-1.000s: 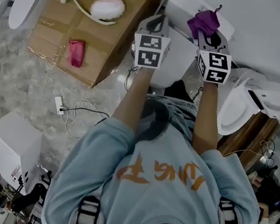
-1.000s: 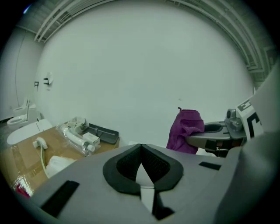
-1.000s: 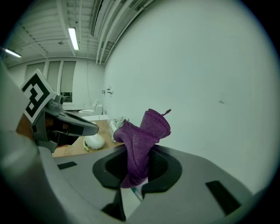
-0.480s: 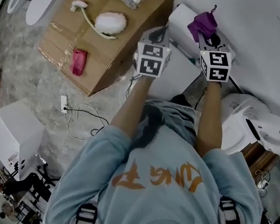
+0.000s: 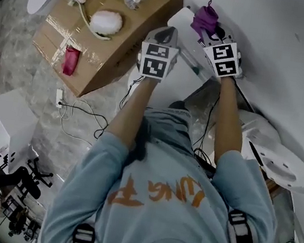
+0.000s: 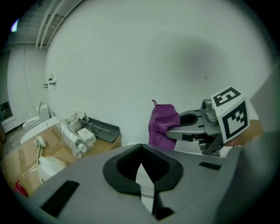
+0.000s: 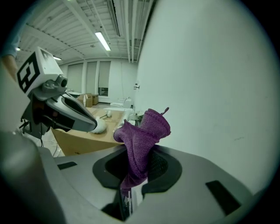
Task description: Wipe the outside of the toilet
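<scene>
Head view: both grippers are raised over the white toilet (image 5: 176, 86) that stands against the white wall (image 5: 287, 59); the pale block beyond the jaws (image 5: 181, 20) seems to be its tank, though the angle is poor. The left gripper (image 5: 165, 32) carries nothing. The right gripper (image 5: 212, 35) has the purple cloth (image 5: 205, 18) bunched at its tip, near the wall. A cardboard box (image 5: 107, 62) lies just left of the toilet, bearing a white brush (image 5: 103, 22) and a red rag (image 5: 69, 60). A power strip (image 5: 59, 98) and cables trail on the mottled floor (image 5: 37, 85); a second toilet (image 5: 274, 160) sits to the right.

Left gripper view: the left gripper (image 6: 141, 151) has its jaws closed tip to tip, empty. Beyond them the purple cloth (image 6: 162, 124) hangs before bare wall (image 6: 131, 65).

Right gripper view: the right gripper (image 7: 139, 162) is clamped on the purple cloth (image 7: 142, 133), which stands up crumpled. The left gripper (image 7: 93, 126) shows at left, over the box (image 7: 83, 141).
</scene>
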The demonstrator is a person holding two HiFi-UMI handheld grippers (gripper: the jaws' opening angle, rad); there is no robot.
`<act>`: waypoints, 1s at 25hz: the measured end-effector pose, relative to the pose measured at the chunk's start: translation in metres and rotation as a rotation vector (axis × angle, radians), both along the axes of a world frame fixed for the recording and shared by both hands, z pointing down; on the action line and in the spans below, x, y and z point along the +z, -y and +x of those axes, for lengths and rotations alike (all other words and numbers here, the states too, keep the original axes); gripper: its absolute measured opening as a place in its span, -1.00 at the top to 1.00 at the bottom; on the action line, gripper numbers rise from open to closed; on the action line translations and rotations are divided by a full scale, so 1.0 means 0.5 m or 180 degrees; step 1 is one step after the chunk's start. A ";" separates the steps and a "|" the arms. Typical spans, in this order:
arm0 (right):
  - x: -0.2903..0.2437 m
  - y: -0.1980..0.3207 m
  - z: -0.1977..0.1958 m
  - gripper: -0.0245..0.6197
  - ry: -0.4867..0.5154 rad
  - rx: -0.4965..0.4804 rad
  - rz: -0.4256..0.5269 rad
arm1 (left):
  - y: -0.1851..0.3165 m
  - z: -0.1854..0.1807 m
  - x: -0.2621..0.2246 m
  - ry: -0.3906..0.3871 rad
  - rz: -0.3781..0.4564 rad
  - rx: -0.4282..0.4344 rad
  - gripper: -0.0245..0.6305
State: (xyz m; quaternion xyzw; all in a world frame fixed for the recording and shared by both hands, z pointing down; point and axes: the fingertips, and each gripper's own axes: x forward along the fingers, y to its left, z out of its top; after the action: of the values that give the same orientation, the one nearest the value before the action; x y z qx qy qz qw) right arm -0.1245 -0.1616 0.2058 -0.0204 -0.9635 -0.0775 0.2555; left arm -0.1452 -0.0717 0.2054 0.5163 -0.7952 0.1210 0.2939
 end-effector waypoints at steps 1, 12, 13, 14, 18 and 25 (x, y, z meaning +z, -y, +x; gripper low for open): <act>0.009 0.004 -0.010 0.66 -0.0027 -0.0077 0.0009 | 0.003 -0.002 0.004 -0.0037 -0.0007 -0.0051 0.85; 0.123 -0.024 -0.152 0.66 -0.0265 -0.0873 0.0279 | 0.012 -0.036 0.050 -0.0261 -0.0040 -0.0478 0.85; 0.134 -0.024 -0.157 0.66 -0.0285 -0.0901 0.0301 | 0.011 -0.035 0.053 -0.0276 -0.0037 -0.0501 0.85; 0.143 -0.025 -0.162 0.67 -0.0300 -0.0922 0.0324 | 0.008 -0.035 0.054 -0.0288 -0.0033 -0.0522 0.85; 0.176 -0.022 -0.182 0.67 -0.0377 -0.1013 0.0446 | -0.003 -0.041 0.055 -0.0281 -0.0051 -0.0572 0.85; 0.214 -0.032 -0.168 0.70 -0.0489 -0.1355 0.0919 | -0.023 -0.035 0.067 -0.0268 -0.0167 -0.0557 0.85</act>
State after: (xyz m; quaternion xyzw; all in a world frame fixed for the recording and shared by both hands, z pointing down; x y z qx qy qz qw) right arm -0.2085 -0.1454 0.3130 -0.1917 -0.8943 -0.2644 0.3060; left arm -0.1625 -0.0600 0.2389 0.4416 -0.8208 0.0938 0.3499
